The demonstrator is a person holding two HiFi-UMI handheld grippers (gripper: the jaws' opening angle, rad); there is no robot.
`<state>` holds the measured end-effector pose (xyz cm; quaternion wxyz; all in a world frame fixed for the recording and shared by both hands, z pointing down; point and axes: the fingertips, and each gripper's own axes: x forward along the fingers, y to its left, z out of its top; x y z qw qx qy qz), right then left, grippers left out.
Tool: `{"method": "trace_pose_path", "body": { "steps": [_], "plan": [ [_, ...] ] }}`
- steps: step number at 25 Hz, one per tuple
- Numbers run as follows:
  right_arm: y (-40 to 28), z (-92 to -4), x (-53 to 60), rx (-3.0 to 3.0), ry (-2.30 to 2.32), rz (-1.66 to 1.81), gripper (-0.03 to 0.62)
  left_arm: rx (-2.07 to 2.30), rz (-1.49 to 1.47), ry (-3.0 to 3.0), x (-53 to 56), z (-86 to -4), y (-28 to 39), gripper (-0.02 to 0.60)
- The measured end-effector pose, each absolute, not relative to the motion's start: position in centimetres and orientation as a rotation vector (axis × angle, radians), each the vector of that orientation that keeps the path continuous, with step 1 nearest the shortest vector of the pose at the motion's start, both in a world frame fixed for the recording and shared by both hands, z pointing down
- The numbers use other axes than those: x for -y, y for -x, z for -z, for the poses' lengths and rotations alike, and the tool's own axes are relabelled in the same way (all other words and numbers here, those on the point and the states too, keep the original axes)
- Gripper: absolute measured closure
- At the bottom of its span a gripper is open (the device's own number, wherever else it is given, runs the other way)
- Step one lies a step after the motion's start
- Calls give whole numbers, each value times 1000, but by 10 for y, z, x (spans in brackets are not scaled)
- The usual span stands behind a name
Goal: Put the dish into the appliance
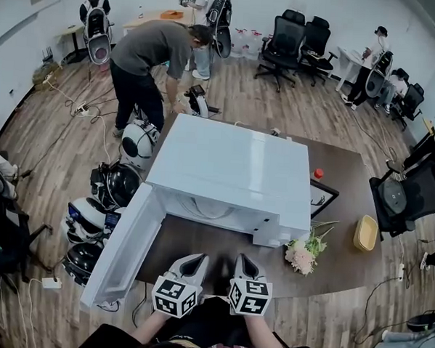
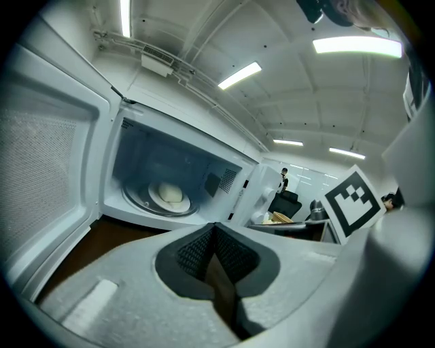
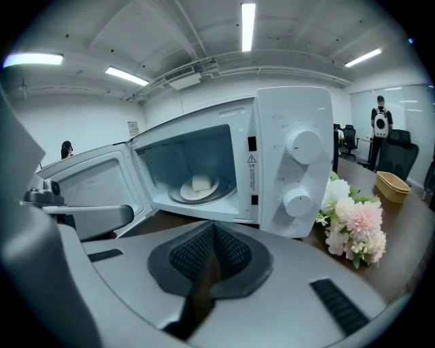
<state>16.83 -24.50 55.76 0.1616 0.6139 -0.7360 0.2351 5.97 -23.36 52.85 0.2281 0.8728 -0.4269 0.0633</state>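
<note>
A white microwave (image 1: 232, 170) stands on the brown table (image 1: 348, 176), its door (image 1: 123, 248) swung wide to the left. In the left gripper view, a pale dish with a whitish lump (image 2: 168, 196) rests on the turntable inside the cavity. The right gripper view shows the same dish (image 3: 199, 185) there. Both grippers hover side by side at the table's front edge, in front of the opening. My left gripper (image 1: 197, 259) (image 2: 215, 228) is shut with nothing between its jaws. My right gripper (image 1: 243, 260) (image 3: 213, 228) is likewise shut and empty.
A bunch of pink and white flowers (image 1: 304, 252) lies right of the microwave's front, with a yellow basket (image 1: 366, 233) farther right. A dark framed tablet (image 1: 322, 198) and a red-capped item (image 1: 318, 173) sit behind. A person (image 1: 147, 57) bends over beyond the table; round devices (image 1: 115, 186) crowd the floor at left.
</note>
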Motion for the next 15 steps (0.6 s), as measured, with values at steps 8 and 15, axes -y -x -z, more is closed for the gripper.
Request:
{"method": "trace_pose_path", "body": {
  "steps": [8, 15],
  "plan": [
    [-164, -559, 243, 2108, -1740, -656, 588, 1187, -180, -2401, 231, -529, -54, 572],
    [-157, -561, 239, 2106, -1725, -649, 588, 1191, -180, -2397, 230, -529, -48, 572]
  ]
}}
